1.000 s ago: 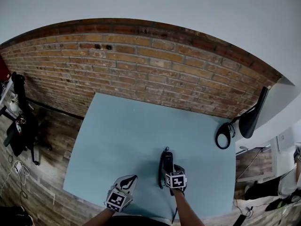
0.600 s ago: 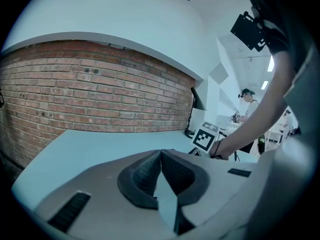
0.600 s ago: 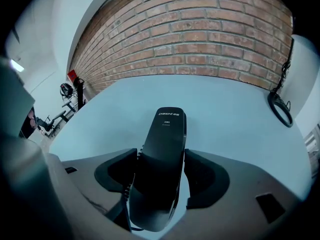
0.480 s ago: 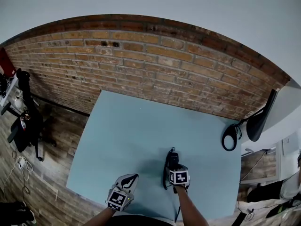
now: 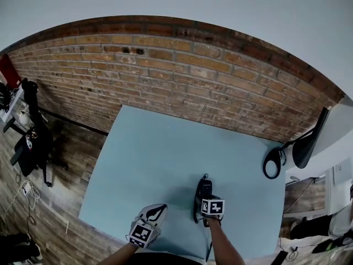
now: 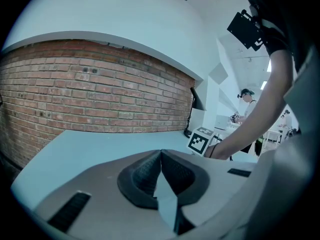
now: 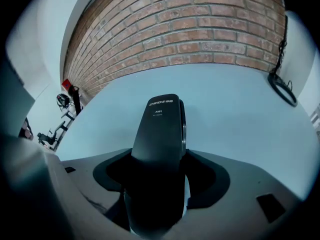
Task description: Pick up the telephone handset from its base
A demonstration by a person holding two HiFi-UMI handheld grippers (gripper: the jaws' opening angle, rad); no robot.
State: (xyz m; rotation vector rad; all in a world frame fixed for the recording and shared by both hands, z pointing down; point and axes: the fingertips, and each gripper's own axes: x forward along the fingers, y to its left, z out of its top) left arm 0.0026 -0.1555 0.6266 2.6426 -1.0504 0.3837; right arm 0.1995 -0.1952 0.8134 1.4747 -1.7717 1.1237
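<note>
straddling the telephone handset with right gripper jaws just opened wide, unclamped, ready for lifting, with left gripper parked aside, closed, empty.

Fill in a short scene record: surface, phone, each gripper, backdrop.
surface: pale blue tabletop
phone: black plastic telephone handset, near the table's front edge; base not made out
right gripper: jaws have just been opening, standing wide either side of the handset, not pressing it
left gripper: jaws together, empty
backdrop: red brick wall
</note>
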